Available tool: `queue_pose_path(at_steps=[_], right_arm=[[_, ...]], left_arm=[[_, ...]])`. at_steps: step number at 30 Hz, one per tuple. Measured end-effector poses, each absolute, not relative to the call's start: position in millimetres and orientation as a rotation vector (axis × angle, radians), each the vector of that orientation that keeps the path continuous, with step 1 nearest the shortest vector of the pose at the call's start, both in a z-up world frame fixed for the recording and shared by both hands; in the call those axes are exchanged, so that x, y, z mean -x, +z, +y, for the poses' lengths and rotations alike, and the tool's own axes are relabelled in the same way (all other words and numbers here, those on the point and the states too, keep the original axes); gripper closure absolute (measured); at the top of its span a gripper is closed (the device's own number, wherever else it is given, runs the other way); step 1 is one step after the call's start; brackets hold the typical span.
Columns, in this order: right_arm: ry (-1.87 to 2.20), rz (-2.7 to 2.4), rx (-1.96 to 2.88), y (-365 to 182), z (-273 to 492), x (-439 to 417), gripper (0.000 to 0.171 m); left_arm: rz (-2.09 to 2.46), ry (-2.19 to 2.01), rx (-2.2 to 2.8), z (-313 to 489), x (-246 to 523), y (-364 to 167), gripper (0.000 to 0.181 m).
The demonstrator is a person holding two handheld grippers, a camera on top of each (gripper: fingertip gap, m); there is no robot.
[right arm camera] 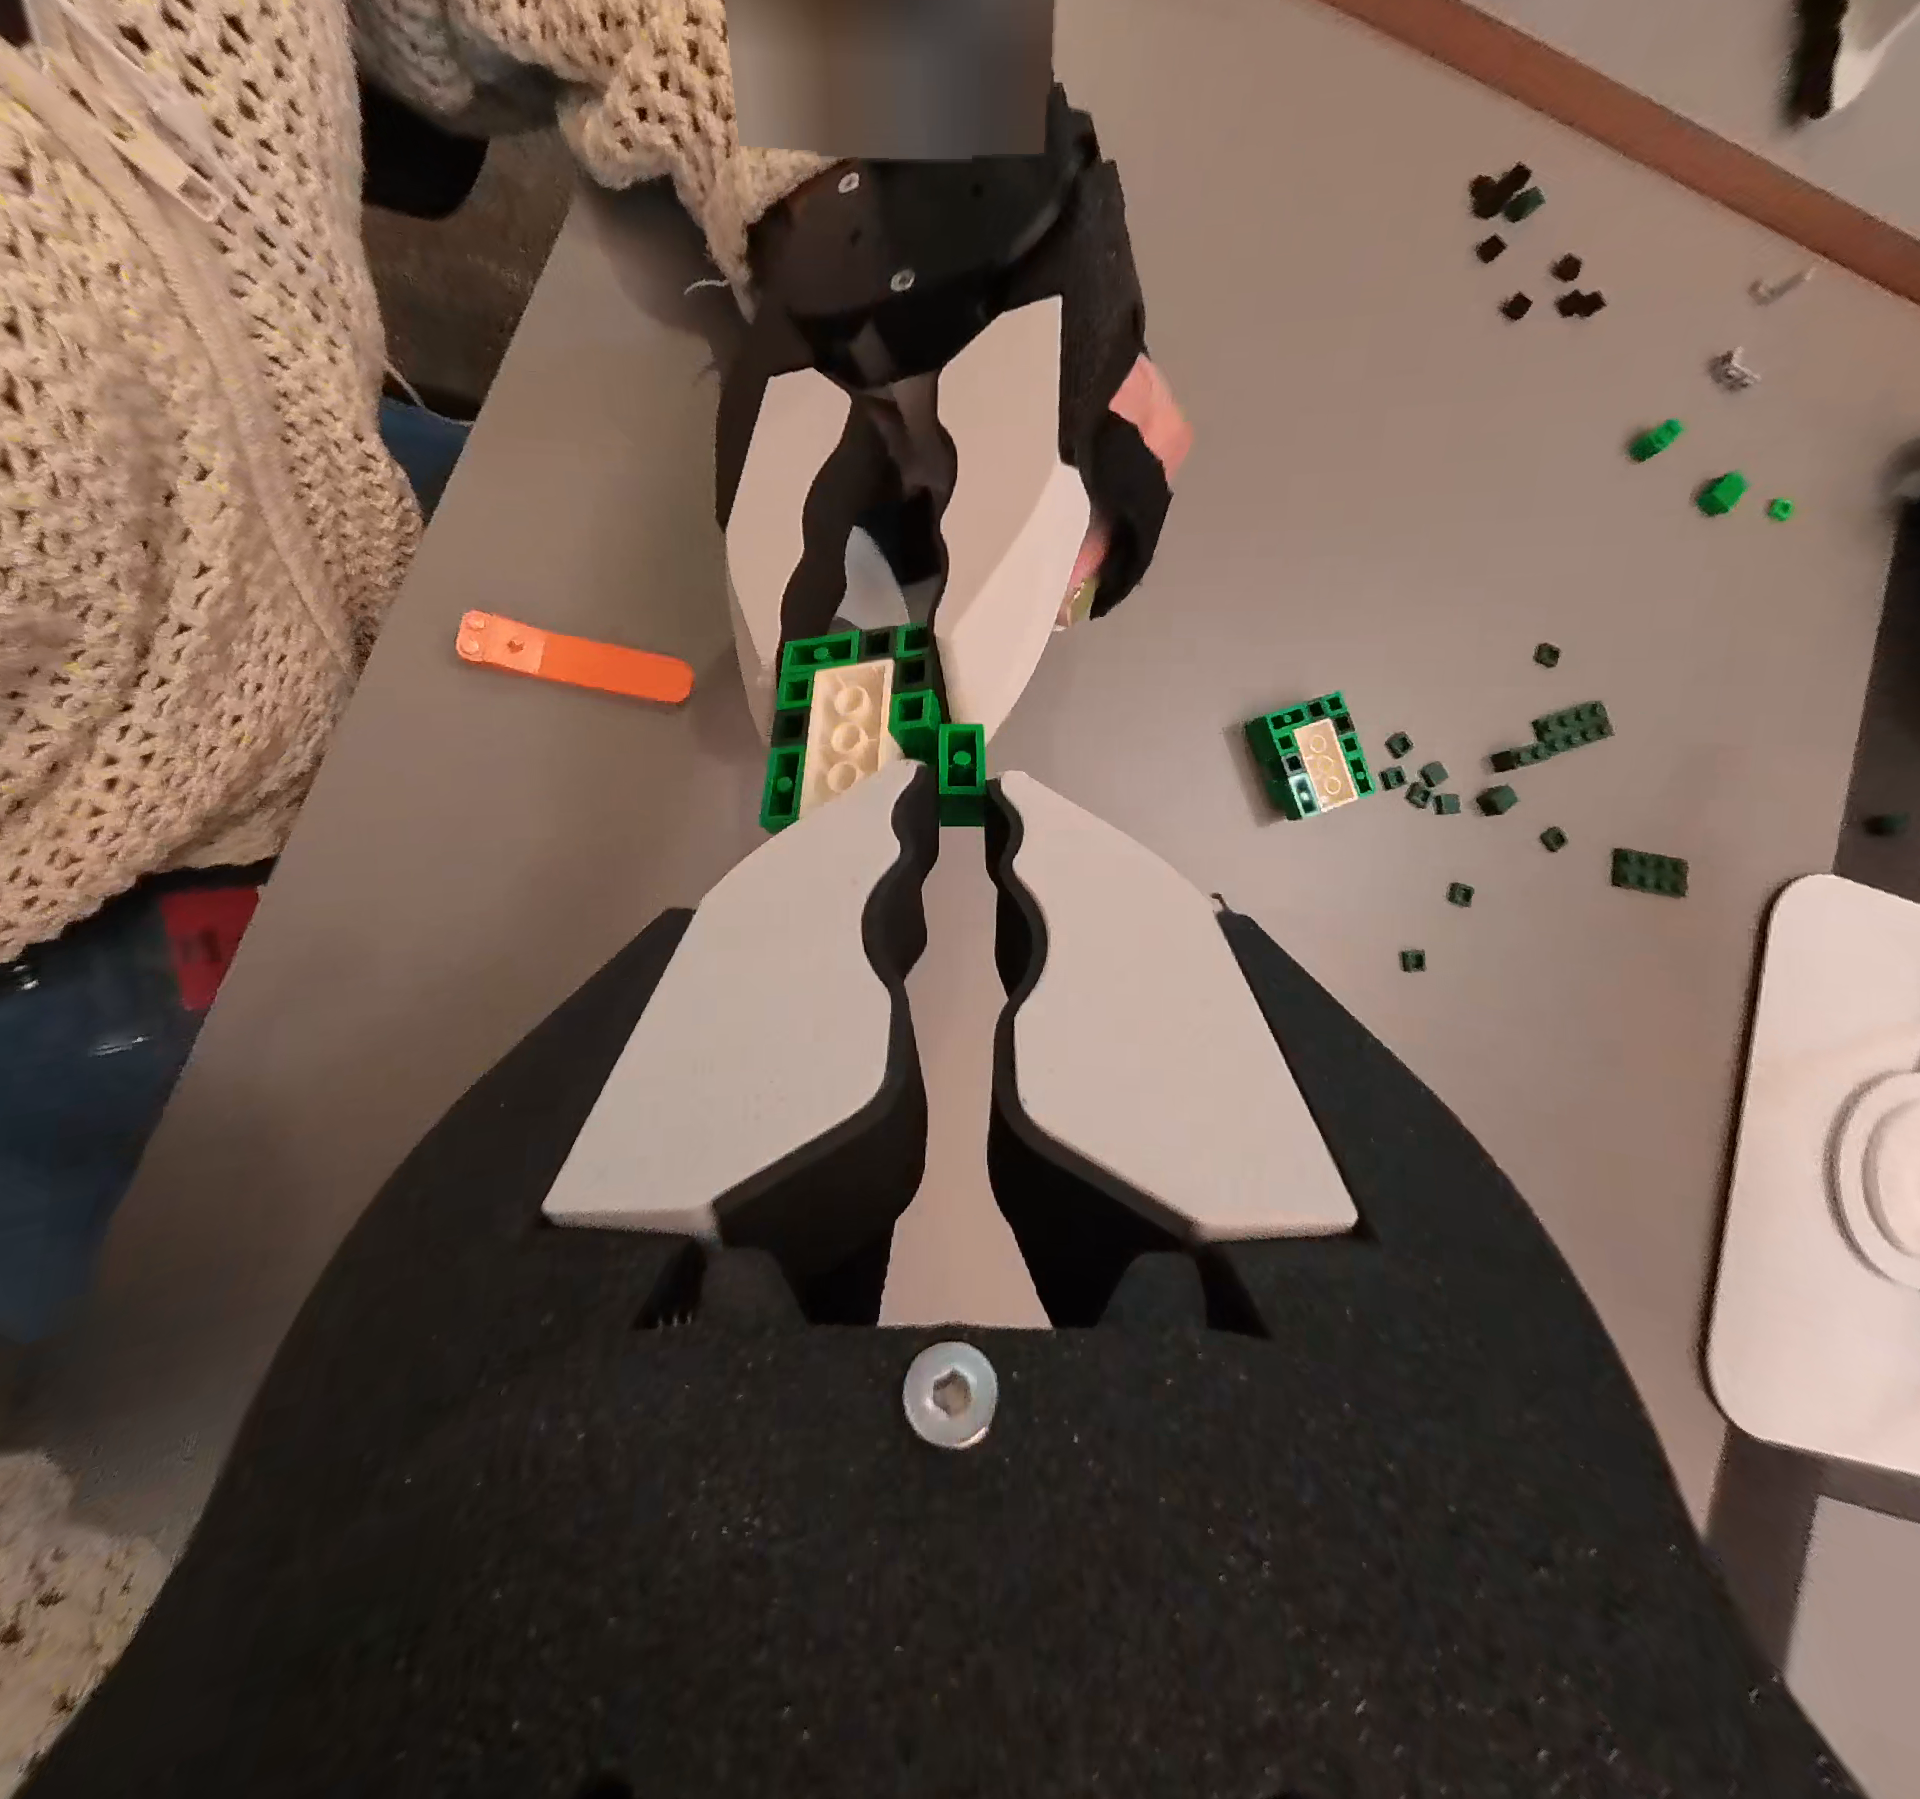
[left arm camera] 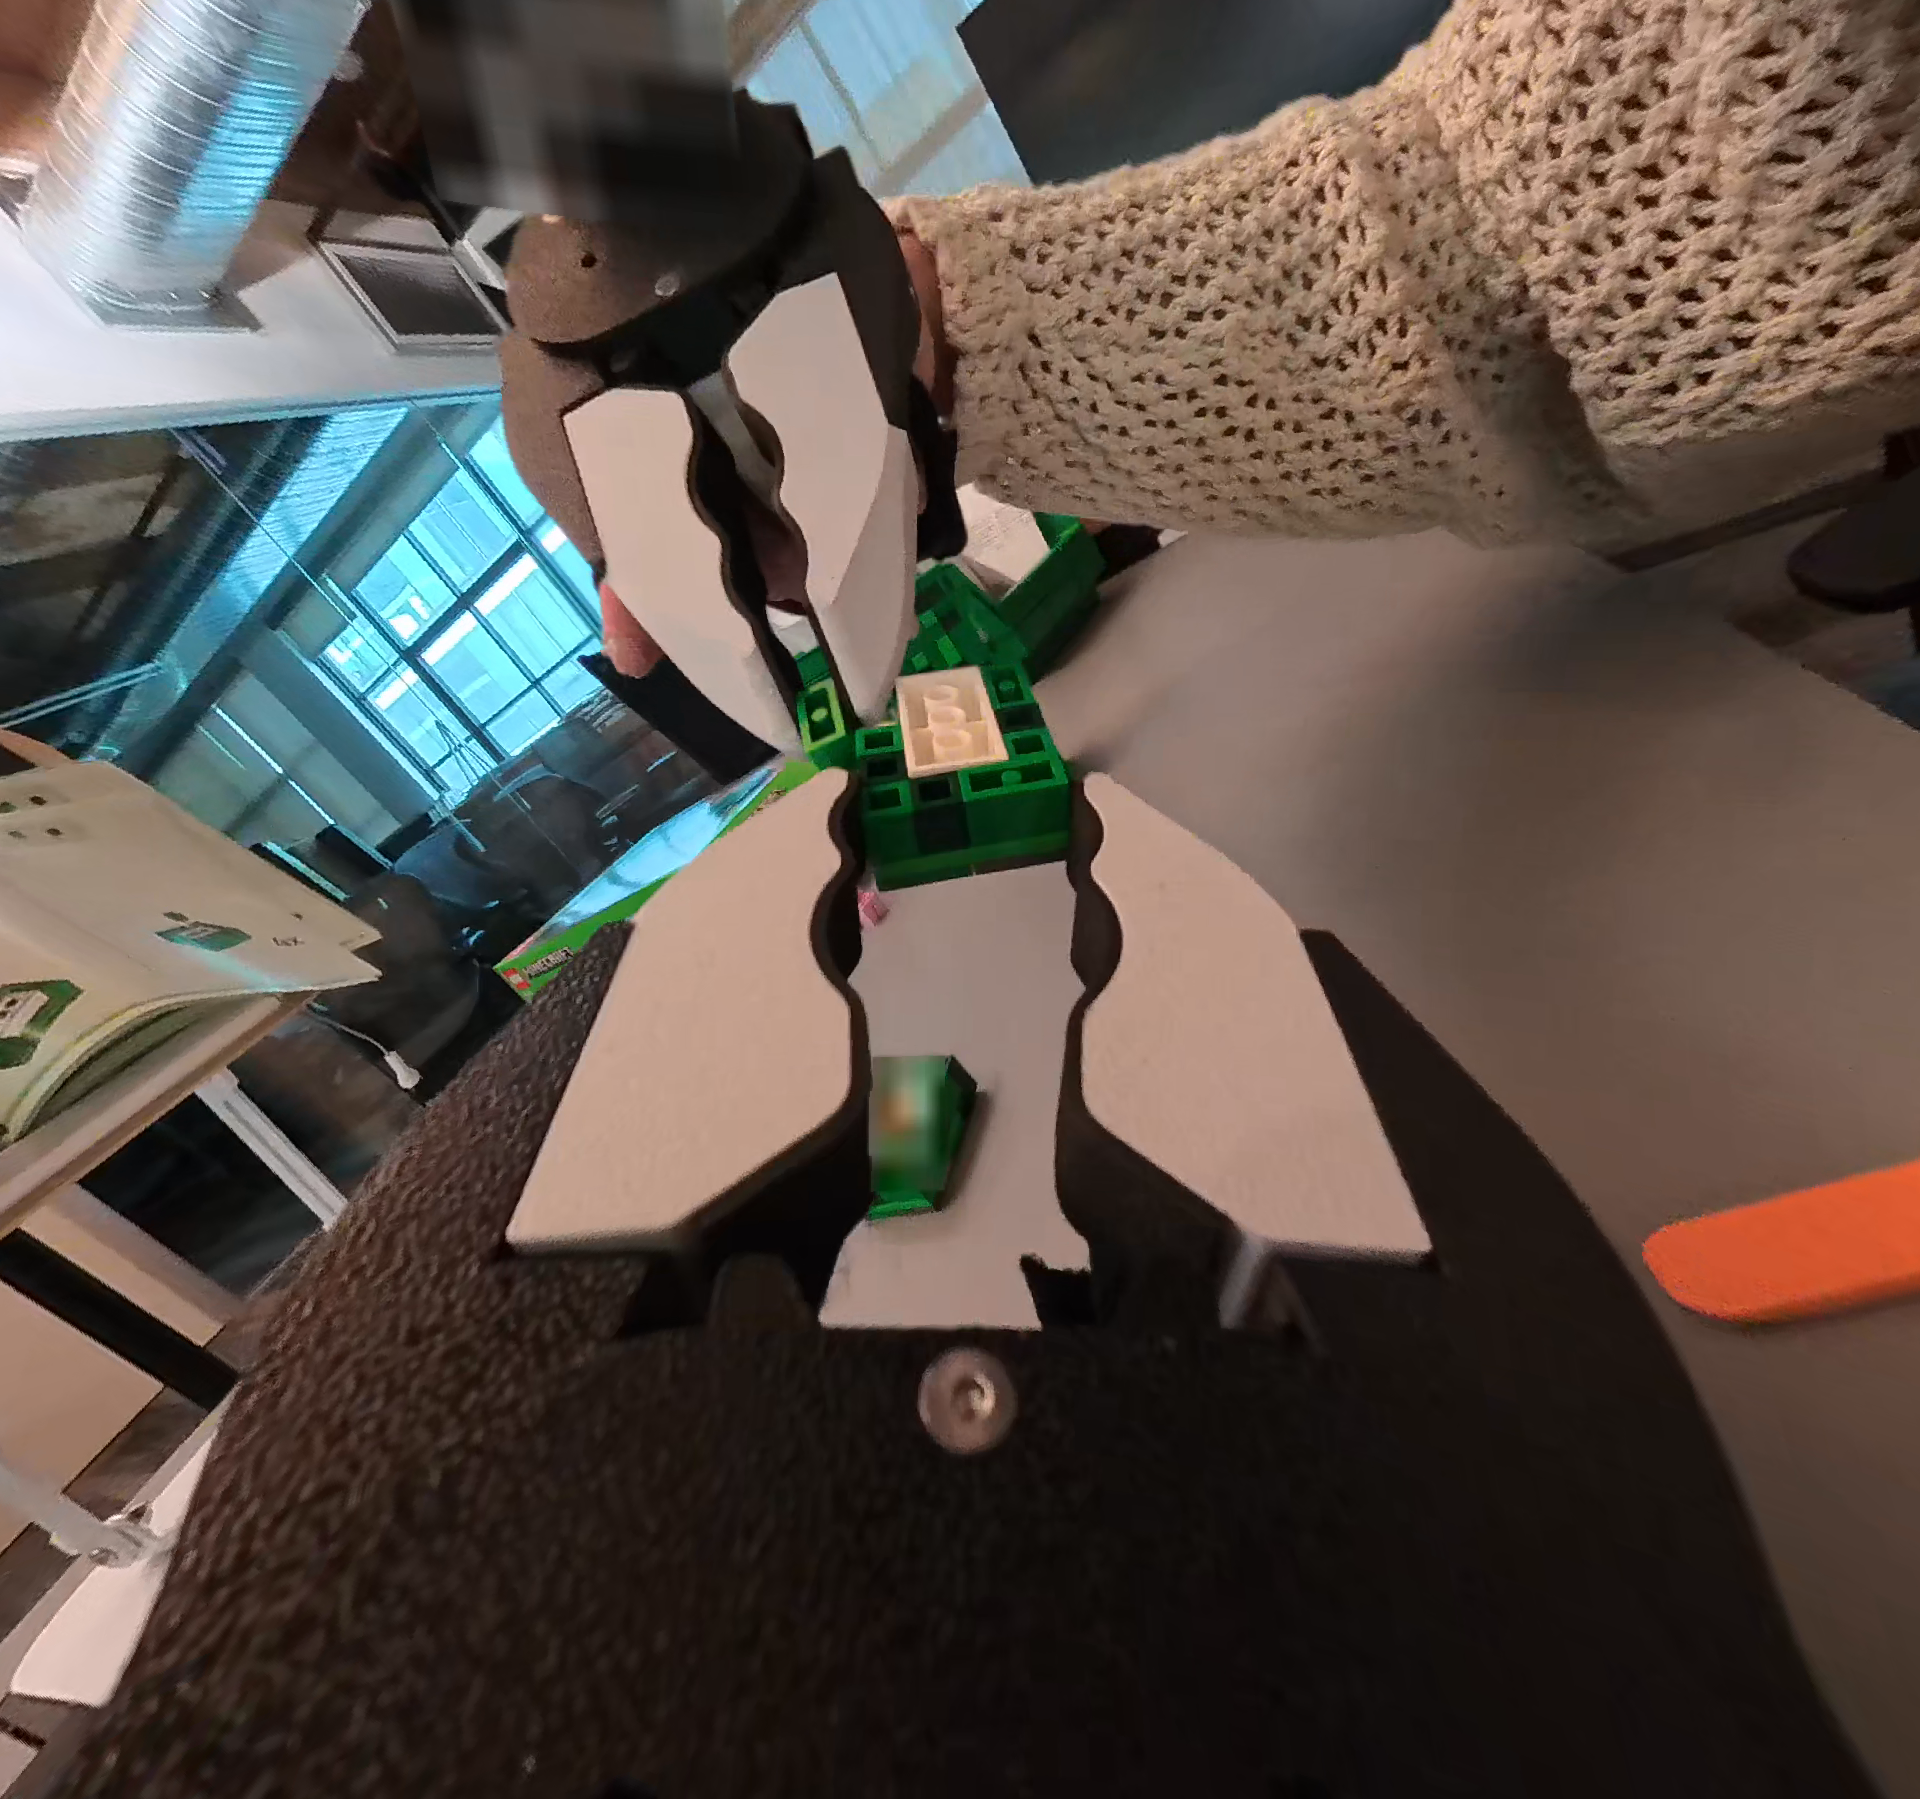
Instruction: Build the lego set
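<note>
right gripper (right arm camera: pixel 956 778) pinching a green brick (right arm camera: pixel 961 770) | left gripper (left arm camera: pixel 961 793) wide around green block (left arm camera: pixel 961 804) | second block (right arm camera: pixel 1311 755) right of jaws, right view only

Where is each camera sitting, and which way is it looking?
Left wrist view: sits on the left gripper, facing the green brick block with a white plate; its fingers and a knitted sleeve show.
Right wrist view: sits on the right gripper, looking down at the grey table; its fingers show.
Both share the block and orange tool.
</note>
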State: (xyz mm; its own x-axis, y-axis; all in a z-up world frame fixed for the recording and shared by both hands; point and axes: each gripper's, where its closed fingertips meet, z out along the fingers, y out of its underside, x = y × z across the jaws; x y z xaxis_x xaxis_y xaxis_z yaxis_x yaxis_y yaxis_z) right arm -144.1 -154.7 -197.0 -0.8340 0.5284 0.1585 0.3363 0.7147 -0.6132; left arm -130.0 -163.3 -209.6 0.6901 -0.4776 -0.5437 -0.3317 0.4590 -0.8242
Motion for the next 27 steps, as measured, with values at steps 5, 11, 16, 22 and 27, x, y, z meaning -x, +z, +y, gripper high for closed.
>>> queue_pose_path(at_steps=[5, 11, 16, 22, 27], right_arm=[[0.868, -2.614, 0.669, -188.3, -158.2, 144.7, 0.163], [0.823, -2.656, 0.649, -192.3, -161.0, 143.4, 0.163], [0.783, -2.684, 0.628, -190.9, -161.8, 144.4, 0.163], [0.738, -2.708, 0.617, -189.4, -160.8, 146.2, 0.163], [0.708, -2.726, 0.606, -190.0, -161.8, 146.3, 0.163]], left_arm=[[0.825, -0.123, 1.129, -163.5, 132.6, -206.8, 0.145], [0.812, -0.128, 1.130, -163.3, 134.5, -205.6, 0.145], [0.807, -0.117, 1.120, -164.1, 135.1, -203.4, 0.145], [0.797, -0.115, 1.117, -164.0, 137.1, -202.0, 0.145], [0.802, -0.103, 1.113, -164.3, 136.7, -201.8, 0.145]])
